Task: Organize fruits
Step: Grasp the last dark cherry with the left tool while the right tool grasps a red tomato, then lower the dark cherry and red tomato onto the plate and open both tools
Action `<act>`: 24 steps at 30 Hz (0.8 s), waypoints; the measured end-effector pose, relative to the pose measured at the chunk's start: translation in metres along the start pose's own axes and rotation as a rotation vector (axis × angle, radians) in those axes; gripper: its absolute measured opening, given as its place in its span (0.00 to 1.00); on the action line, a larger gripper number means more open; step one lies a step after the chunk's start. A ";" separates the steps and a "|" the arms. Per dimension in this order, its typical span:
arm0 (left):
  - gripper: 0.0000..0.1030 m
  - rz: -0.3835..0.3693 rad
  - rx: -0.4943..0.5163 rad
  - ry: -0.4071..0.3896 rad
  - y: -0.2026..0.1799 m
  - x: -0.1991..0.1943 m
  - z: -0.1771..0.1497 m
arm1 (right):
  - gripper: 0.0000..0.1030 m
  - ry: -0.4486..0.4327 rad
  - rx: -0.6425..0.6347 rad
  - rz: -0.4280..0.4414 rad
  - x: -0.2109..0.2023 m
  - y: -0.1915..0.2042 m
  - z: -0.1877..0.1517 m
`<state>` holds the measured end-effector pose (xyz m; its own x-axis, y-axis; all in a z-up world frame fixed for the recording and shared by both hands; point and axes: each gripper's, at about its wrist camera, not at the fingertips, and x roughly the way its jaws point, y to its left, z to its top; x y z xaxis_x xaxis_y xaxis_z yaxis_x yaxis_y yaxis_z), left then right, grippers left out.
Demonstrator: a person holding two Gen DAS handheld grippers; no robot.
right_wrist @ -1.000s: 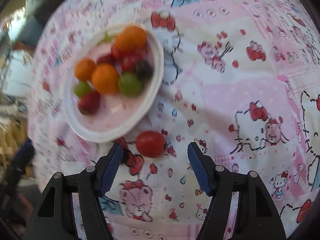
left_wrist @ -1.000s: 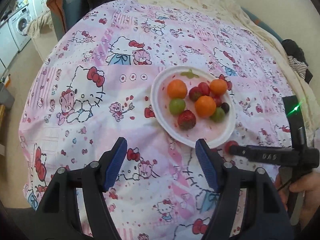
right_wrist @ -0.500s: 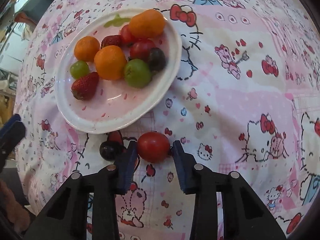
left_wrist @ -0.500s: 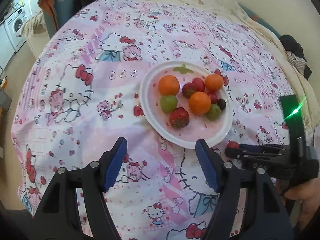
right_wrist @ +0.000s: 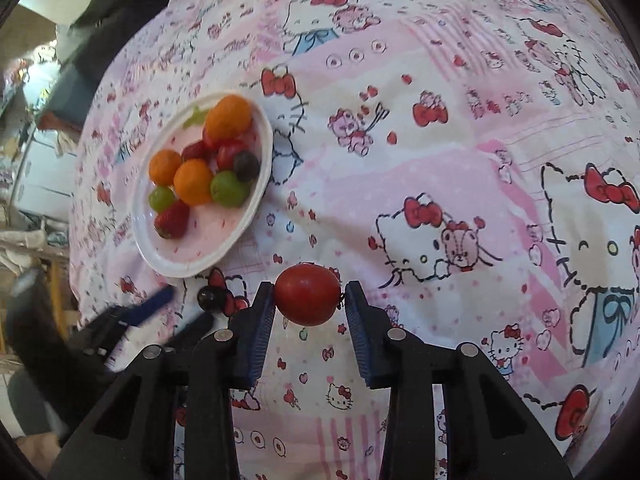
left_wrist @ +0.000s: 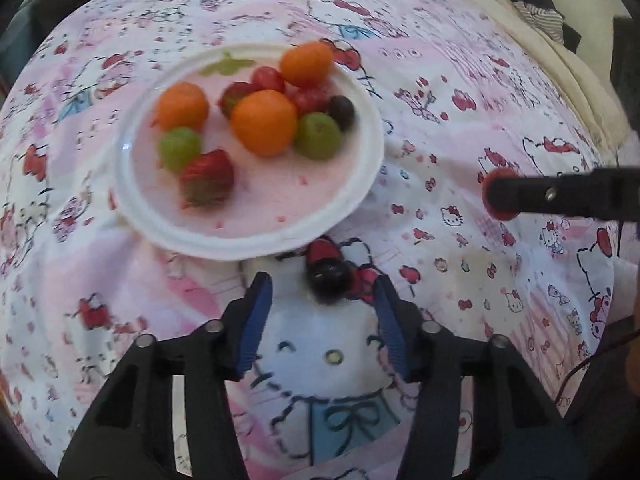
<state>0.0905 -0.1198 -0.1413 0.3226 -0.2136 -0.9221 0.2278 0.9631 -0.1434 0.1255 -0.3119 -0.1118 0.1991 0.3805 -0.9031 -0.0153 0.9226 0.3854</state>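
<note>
A white plate (left_wrist: 128,184) on the Hello Kitty cloth holds oranges, green grapes, a strawberry, red tomatoes and a dark grape; it also shows in the right wrist view (right_wrist: 140,216). My right gripper (right_wrist: 310,300) is shut on a red cherry tomato (right_wrist: 307,294) and holds it above the cloth, right of the plate; it shows in the left wrist view (left_wrist: 496,196) too. A dark grape (left_wrist: 329,278) lies on the cloth just below the plate. My left gripper (left_wrist: 324,300) is open with the grape between its fingertips; the grape also appears in the right wrist view (right_wrist: 211,298).
The Hello Kitty cloth (left_wrist: 440,120) covers the whole surface. A cream blanket (left_wrist: 568,52) and dark clothes (left_wrist: 536,4) lie at the far right edge. A dark chair (right_wrist: 120,12) stands beyond the far edge.
My right gripper closed on the red tomato and lifted it off the cloth to the right. My left gripper moved forward and right until the dark grape sits between its open fingers.
</note>
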 end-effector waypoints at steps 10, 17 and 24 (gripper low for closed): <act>0.20 -0.027 -0.005 -0.002 0.002 0.004 0.002 | 0.36 0.000 -0.004 0.018 0.006 0.011 0.004; 0.20 -0.024 -0.028 -0.043 0.009 -0.017 0.000 | 0.36 -0.001 -0.009 0.016 0.007 0.016 0.004; 0.20 0.013 -0.092 -0.101 0.033 -0.045 -0.004 | 0.36 0.001 -0.036 0.056 0.009 0.032 0.004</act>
<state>0.0795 -0.0773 -0.1063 0.4170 -0.2118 -0.8839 0.1389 0.9759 -0.1683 0.1306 -0.2796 -0.1067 0.1960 0.4316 -0.8805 -0.0612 0.9016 0.4283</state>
